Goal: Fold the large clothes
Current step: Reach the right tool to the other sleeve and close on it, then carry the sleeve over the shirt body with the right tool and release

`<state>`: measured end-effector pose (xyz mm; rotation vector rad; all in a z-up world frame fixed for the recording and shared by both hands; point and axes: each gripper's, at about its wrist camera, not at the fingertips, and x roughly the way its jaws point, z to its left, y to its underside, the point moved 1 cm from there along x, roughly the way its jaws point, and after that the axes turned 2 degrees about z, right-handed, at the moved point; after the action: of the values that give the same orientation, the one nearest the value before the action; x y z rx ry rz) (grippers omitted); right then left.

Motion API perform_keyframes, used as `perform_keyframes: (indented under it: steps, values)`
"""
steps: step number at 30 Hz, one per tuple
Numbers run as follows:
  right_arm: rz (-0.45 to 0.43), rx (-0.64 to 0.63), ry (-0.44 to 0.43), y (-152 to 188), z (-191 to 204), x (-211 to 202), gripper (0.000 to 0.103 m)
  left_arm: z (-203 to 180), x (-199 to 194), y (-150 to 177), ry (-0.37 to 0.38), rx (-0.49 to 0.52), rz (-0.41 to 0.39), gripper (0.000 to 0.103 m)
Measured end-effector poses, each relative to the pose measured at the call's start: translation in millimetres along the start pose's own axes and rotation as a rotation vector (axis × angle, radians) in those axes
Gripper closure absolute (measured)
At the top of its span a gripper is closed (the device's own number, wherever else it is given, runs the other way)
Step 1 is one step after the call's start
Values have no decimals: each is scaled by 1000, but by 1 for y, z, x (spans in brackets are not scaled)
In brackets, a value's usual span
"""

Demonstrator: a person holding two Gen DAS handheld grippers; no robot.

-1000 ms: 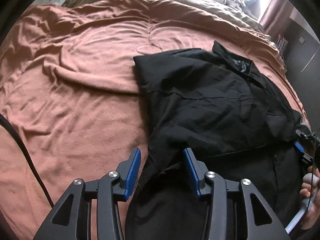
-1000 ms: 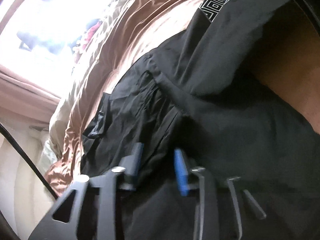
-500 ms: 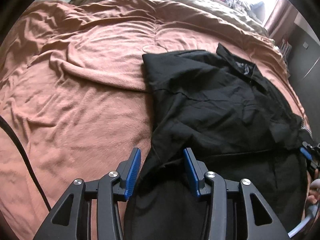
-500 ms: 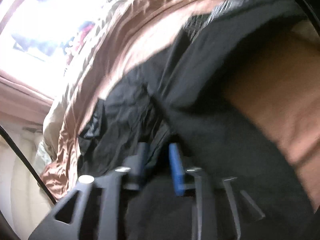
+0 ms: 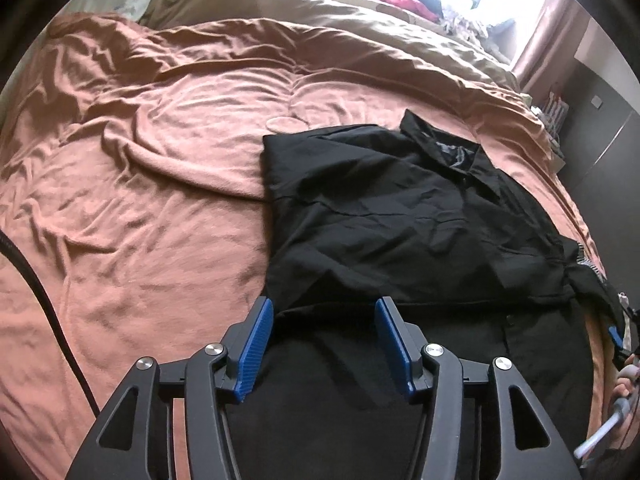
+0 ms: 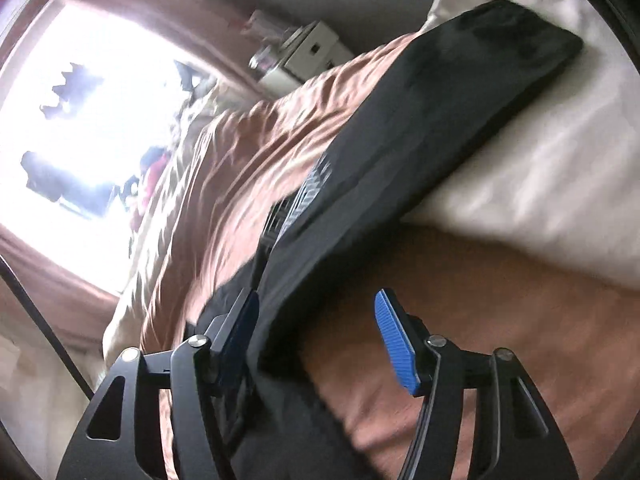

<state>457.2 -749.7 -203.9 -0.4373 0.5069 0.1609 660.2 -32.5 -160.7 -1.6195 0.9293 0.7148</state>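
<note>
Lying on the rust-orange bedspread (image 5: 152,208) at about 3 o'clock of the left view is one black shirt (image 5: 400,216), partly folded, collar at 1 o'clock. You are holding two grippers: the left gripper (image 5: 324,340) has just been widening, pads clear of cloth; the right gripper (image 6: 316,340) is also parted after opening, cloth loose between its jaws.

One black collared shirt (image 5: 404,216) lay on one rust-coloured blanket (image 5: 152,184). There were two grippers, the left gripper (image 5: 323,344) and the right gripper (image 6: 316,340), each with two blue-padded fingers. One beige duvet (image 5: 320,12), one window (image 6: 100,92), one black cable (image 5: 36,292) and one person's hand (image 5: 624,388) showed.
</note>
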Motion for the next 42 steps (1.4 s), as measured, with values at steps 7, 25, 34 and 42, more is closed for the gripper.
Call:
perform_keyframes:
  steps: [7, 25, 34, 42]
  values:
    - [-51, 42, -30, -17, -18, 22, 74, -16, 12, 1, -6, 31, 2, 47]
    - [-83, -211, -270, 40, 75, 0, 103, -9, 17, 1, 36, -14, 16, 47]
    - [65, -341, -362, 97, 131, 36, 103, -1, 3, -4, 81, -53, -6, 47]
    - [288, -491, -260, 144, 159, 112, 103, 3, -5, -7, 95, -62, -22, 47]
